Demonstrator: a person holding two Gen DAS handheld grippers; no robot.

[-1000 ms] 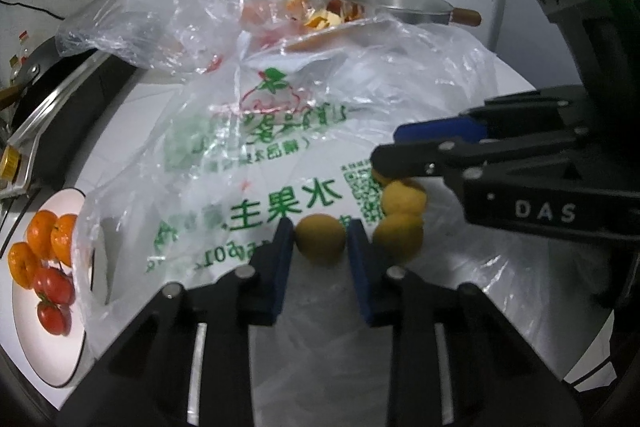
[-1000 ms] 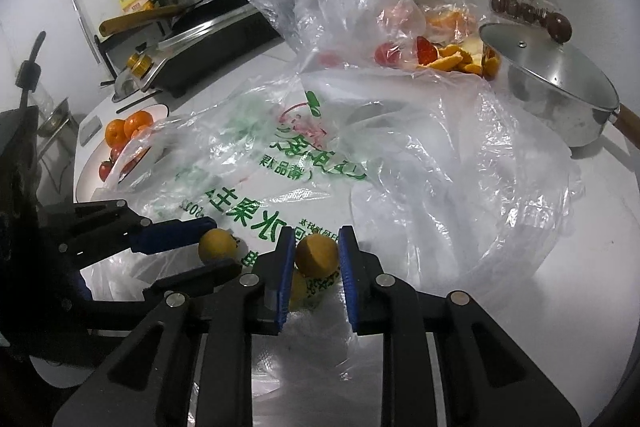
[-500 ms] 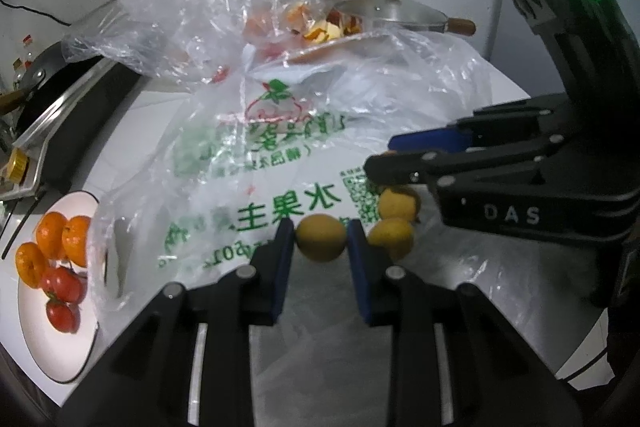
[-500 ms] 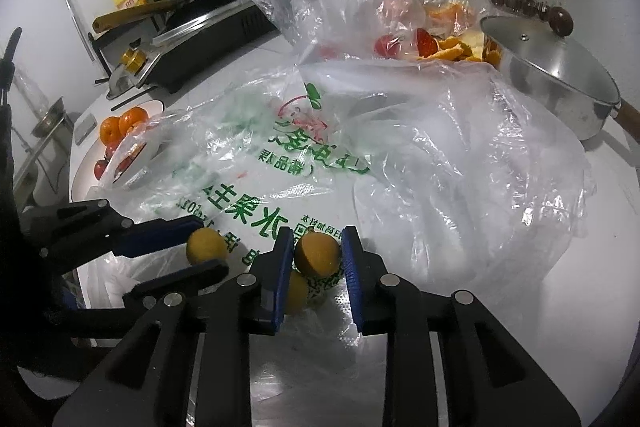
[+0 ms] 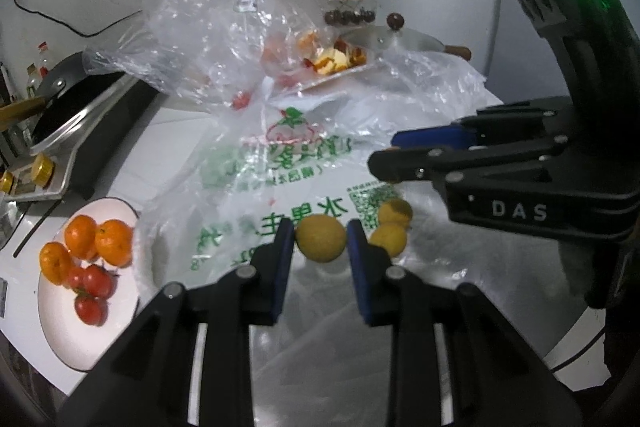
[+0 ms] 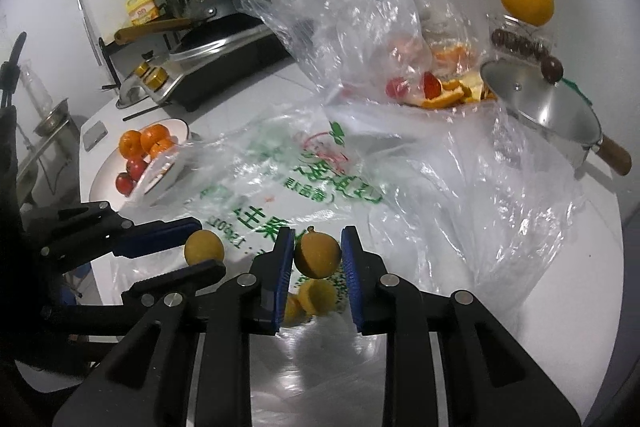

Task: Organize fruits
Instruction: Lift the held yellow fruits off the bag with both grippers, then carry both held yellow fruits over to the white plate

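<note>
Left tongs (image 5: 320,239) clamp yellow fruit (image 5: 320,238); right tongs (image 6: 317,254) clamp another (image 6: 317,254). Lift clear of bag (image 5: 280,167), carry left to plate (image 5: 60,327), release low.

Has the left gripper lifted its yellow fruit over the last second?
Yes. The left gripper, shut on its yellow fruit, has risen: the printed bag and white plate now look farther below.

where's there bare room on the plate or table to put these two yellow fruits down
The white plate is bare on its near half, below the tomatoes; its far half is crowded with oranges. Bare table lies right of the printed bag, below the pot. Everything between is plastic and peels.
</note>
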